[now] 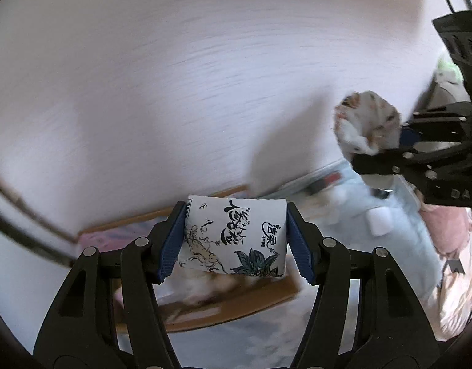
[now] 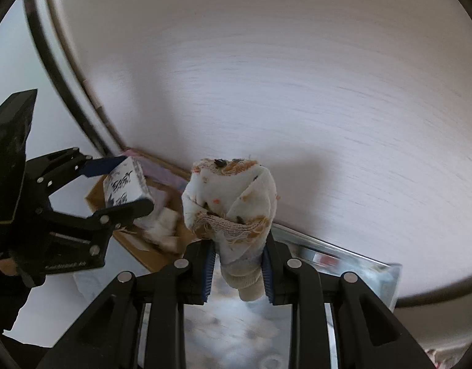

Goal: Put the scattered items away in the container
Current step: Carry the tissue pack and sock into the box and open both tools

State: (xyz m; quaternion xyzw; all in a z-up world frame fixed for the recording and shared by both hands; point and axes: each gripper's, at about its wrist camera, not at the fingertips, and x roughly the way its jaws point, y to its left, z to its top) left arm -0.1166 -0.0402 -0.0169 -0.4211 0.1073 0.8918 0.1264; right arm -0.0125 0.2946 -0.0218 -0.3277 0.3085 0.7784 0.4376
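Both clamped: left gripper point(image 1: 236, 240) w/ tissue pack point(image 1: 234, 235), right gripper point(image 2: 237, 269) w/ sock point(image 2: 233, 203).

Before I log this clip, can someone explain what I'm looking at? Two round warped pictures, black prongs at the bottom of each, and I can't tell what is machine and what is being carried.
There is no robot here. A person holds a two-finger claw in each hand, and each claw carries a wide-angle camera looking along its fingers, hence the round warped pictures.

The left wrist view shows the left claw shut on a small tissue pack printed with dark lettering and leaves. At the right edge of that view is the right claw.

The right wrist view shows the right claw shut on a bundled white cloth with frayed orange and dark specks. The left claw and its pack appear at the left of that view.

Below the tissue pack sits an open cardboard box with soft items inside, blurred. Behind everything is a pale surface, also blurred.
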